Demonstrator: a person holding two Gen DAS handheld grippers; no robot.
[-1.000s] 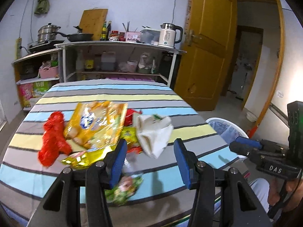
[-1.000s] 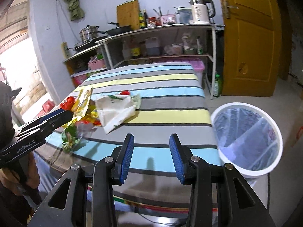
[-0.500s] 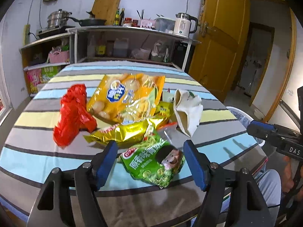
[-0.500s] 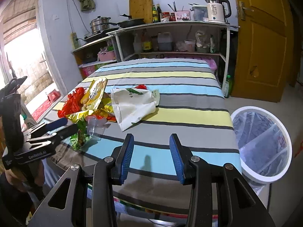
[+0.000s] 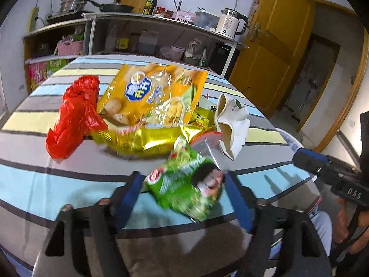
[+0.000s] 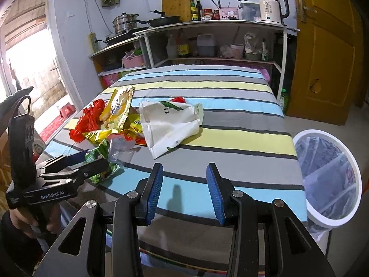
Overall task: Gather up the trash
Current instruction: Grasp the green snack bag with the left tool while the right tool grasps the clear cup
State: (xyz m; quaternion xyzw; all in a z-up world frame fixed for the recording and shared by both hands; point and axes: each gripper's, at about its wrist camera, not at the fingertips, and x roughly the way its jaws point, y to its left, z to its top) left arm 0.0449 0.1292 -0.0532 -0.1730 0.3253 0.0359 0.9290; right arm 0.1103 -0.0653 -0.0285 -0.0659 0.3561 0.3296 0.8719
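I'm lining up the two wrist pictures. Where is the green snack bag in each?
Left wrist: green snack bag low centre, between the open left gripper jaws.
Right wrist: green snack bag at left, partly behind the left gripper.
Shared landmark: white bag.

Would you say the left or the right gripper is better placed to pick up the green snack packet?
Left. The left gripper straddles the green snack packet, jaws open, while the right gripper hangs over bare tablecloth.
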